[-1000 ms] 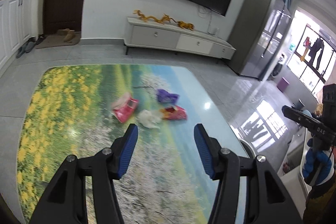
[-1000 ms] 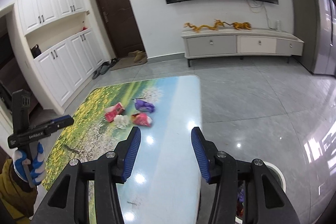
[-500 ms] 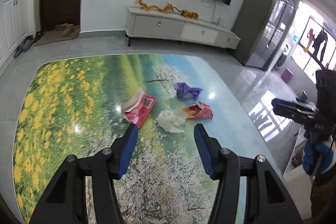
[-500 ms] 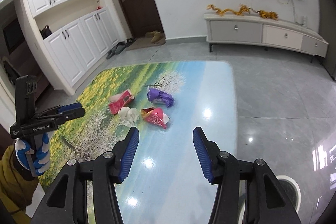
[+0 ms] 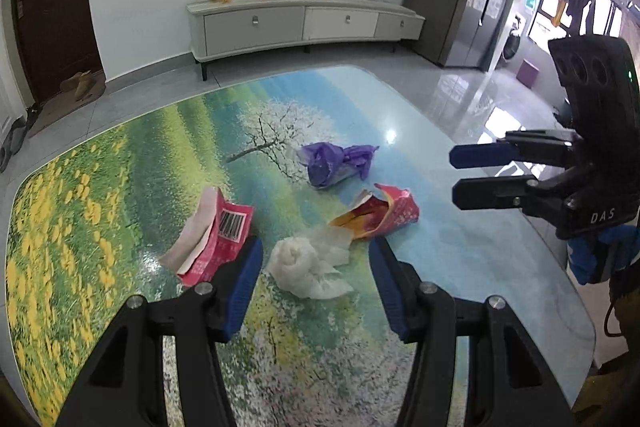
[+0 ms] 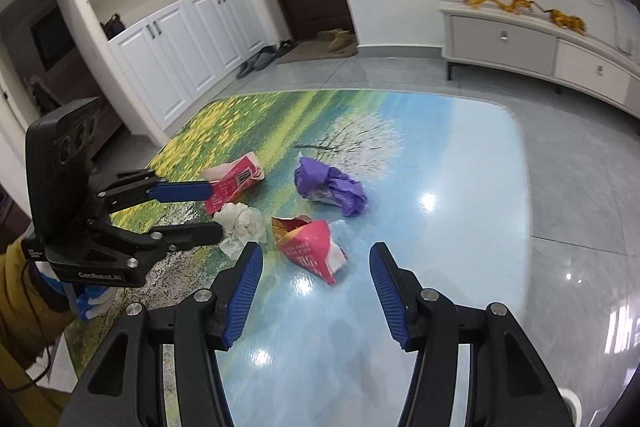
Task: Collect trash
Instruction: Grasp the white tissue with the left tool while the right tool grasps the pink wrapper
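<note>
Several pieces of trash lie on a table with a landscape print (image 5: 120, 179). A crumpled white tissue (image 5: 308, 265) lies between the open jaws of my left gripper (image 5: 316, 259). Left of it is a pink carton with a barcode (image 5: 216, 235). A torn pink and orange wrapper (image 5: 380, 211) and a crumpled purple wrapper (image 5: 336, 165) lie beyond. My right gripper (image 6: 316, 259) is open, just short of the pink wrapper (image 6: 310, 247). The right wrist view also shows the tissue (image 6: 240, 225), the purple wrapper (image 6: 330, 185), the carton (image 6: 232, 185) and the left gripper (image 6: 200, 209).
The right gripper (image 5: 472, 171) shows at the right in the left wrist view. The table's right edge (image 6: 524, 187) drops to a glossy grey tiled floor. A white TV cabinet (image 5: 300, 23) stands at the far wall, white cupboards (image 6: 168, 39) on the left.
Both grippers have moved forward and down toward the trash. The tissue now lies between the left jaws, and the pink wrapper is just ahead of the right jaws. Both stay open.
</note>
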A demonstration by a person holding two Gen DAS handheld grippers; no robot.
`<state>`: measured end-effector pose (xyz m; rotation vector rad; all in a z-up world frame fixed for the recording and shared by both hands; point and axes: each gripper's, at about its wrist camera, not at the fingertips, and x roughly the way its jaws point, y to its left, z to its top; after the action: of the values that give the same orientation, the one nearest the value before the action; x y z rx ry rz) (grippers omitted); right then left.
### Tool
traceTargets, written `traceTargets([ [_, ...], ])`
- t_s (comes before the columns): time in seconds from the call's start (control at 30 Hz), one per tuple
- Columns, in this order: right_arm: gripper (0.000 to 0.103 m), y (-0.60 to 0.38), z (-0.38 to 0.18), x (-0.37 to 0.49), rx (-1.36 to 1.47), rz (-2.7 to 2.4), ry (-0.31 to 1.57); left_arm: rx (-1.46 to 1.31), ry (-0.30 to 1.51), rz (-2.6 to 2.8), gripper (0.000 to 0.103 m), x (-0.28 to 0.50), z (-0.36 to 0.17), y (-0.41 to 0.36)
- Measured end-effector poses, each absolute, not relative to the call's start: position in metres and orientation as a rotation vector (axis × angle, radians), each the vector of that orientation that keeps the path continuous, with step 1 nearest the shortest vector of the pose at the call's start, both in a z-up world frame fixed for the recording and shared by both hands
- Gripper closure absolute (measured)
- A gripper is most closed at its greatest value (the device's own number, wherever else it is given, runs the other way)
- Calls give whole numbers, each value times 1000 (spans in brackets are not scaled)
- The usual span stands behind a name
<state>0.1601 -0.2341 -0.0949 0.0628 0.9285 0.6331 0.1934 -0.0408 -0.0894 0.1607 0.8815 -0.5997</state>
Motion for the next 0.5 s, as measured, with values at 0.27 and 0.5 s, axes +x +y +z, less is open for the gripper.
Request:
traceTargets([
  [0.27, 46, -215, -116, 181, 32, 744, 941, 175, 935, -616, 51, 208, -112, -44],
  [0.5, 46, -202, -129, 191, -15, 801, 962, 169, 939, -634, 58, 209, -117, -48],
])
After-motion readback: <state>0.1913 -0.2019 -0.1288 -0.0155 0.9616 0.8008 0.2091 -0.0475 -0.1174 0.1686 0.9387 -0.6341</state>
